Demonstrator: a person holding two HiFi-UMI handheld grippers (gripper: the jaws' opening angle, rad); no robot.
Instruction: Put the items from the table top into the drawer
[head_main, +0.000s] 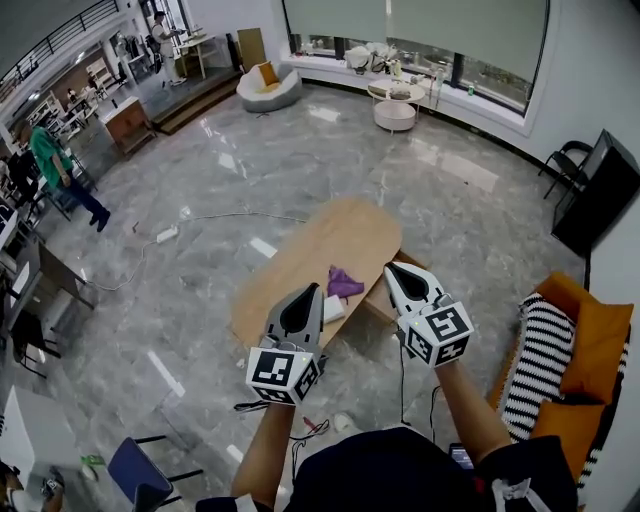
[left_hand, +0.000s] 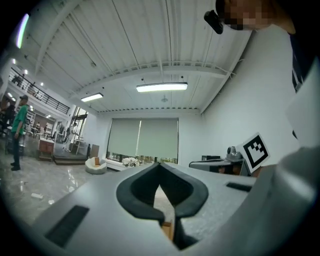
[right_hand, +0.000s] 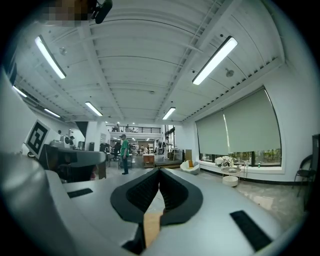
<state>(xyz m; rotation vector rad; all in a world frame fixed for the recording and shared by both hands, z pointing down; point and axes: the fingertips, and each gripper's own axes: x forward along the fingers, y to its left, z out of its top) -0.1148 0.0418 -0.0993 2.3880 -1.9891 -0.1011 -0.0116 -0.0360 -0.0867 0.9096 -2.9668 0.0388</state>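
Observation:
In the head view a light wooden table (head_main: 300, 262) stands on the grey marble floor ahead of me. On it lie a crumpled purple cloth (head_main: 343, 283) and a flat white item (head_main: 335, 309). A brown open drawer (head_main: 383, 300) juts out at the table's right side. My left gripper (head_main: 313, 290) is held level over the table's near end, just left of the white item, jaws shut and empty. My right gripper (head_main: 391, 270) hovers level above the drawer, also shut and empty. In each gripper view the pads meet at the tip, left gripper (left_hand: 159, 164) and right gripper (right_hand: 159, 170).
A sofa with orange cushions and a striped blanket (head_main: 558, 352) stands at the right. A cable with a power strip (head_main: 166, 235) runs across the floor on the left. A blue chair (head_main: 135, 469) is near my feet. A person in green (head_main: 52, 162) walks far left.

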